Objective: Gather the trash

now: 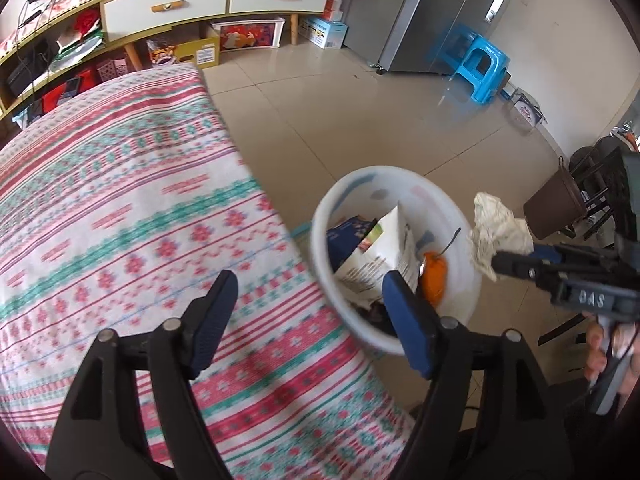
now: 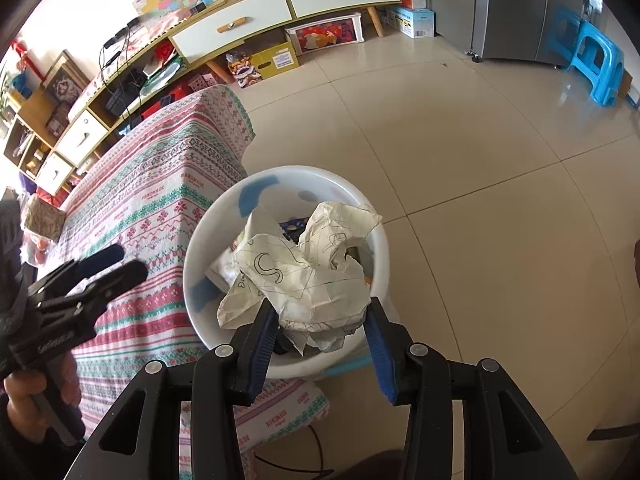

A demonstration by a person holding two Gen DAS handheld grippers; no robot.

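Observation:
A white trash bin point(image 1: 400, 178) stands on the floor beside the table; it also shows in the right wrist view point(image 2: 376, 236). It holds a paper leaflet point(image 1: 384, 252), an orange scrap point(image 1: 434, 278) and dark wrappers. My right gripper point(image 2: 320, 314) is shut on a crumpled paper ball point(image 2: 308, 268) with drawings, held over the bin. In the left wrist view that gripper point(image 1: 502, 260) holds the paper ball point(image 1: 496, 228) at the bin's right rim. My left gripper point(image 1: 308, 300) is open and empty above the table edge, next to the bin; it also shows in the right wrist view point(image 2: 124, 262).
The table carries a red, green and white patterned cloth point(image 1: 120, 208). A low cabinet point(image 1: 168, 4) with boxes lines the far wall. A grey fridge point(image 1: 436, 12) and blue stool point(image 1: 482, 68) stand on the tiled floor. A brown bin point(image 1: 554, 204) is at right.

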